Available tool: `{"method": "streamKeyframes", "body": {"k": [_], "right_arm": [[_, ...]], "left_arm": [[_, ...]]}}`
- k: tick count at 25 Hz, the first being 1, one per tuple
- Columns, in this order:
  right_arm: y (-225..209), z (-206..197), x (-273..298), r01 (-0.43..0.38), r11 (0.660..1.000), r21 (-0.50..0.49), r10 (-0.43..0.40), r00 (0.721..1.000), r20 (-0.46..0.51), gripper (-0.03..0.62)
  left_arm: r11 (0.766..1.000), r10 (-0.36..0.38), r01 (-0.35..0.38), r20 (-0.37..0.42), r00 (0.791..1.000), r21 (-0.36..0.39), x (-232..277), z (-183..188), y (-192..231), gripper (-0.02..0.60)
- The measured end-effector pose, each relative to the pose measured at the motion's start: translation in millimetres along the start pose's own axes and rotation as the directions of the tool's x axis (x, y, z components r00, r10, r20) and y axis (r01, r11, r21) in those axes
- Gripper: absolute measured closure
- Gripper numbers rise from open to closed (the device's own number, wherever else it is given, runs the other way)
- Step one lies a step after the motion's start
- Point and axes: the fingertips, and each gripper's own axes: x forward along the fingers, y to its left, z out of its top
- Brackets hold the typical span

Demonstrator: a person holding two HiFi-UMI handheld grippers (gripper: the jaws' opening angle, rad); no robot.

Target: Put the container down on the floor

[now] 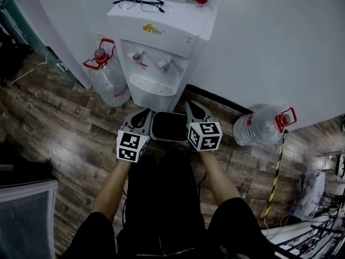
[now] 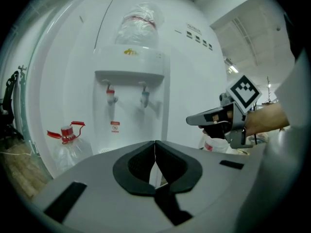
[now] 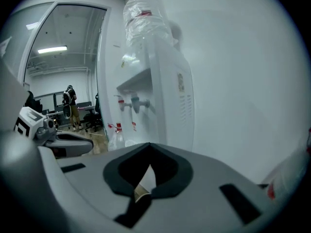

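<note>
In the head view a dark rectangular container (image 1: 168, 126) with a pale rim sits between my two grippers, just in front of the water dispenser (image 1: 161, 42). My left gripper (image 1: 145, 112) lies along its left side and my right gripper (image 1: 190, 106) along its right side. Whether the container rests on the wooden floor or is pressed between them I cannot tell. In the left gripper view the left gripper (image 2: 155, 145) has its jaws together with nothing in them. The right gripper (image 3: 148, 148) is likewise shut and empty in its own view.
A water bottle (image 1: 108, 74) with a red handle stands left of the dispenser, and another bottle (image 1: 261, 125) lies on the floor at the right. Glasses (image 1: 139, 3) rest on the dispenser's top. A white mesh chair (image 1: 24, 215) is at lower left; cables (image 1: 277, 171) run at the right.
</note>
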Motion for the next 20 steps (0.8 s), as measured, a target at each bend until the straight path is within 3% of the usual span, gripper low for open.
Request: {"method": "streamKeyframes", "body": {"k": [10, 16, 20], "right_arm": [[54, 148, -90, -0.023, 0.999, 0.041, 0.026, 0.998, -0.060, 0.583], [84, 242, -158, 0.008, 0.994, 0.105, -0.001, 0.998, -0.061, 0.583], [110, 276, -202, 0.024, 0.992, 0.125, -0.018, 0.999, -0.049, 0.583]], "left_arm": [[0.999, -0.020, 0.019, -0.040, 0.999, -0.032, -74, 179, -26, 0.566], [0.998, -0.037, 0.034, -0.054, 0.998, -0.051, -133, 287, -44, 0.566], [0.998, -0.028, 0.026, -0.034, 0.999, -0.056, -172, 334, -62, 0.566]]}}
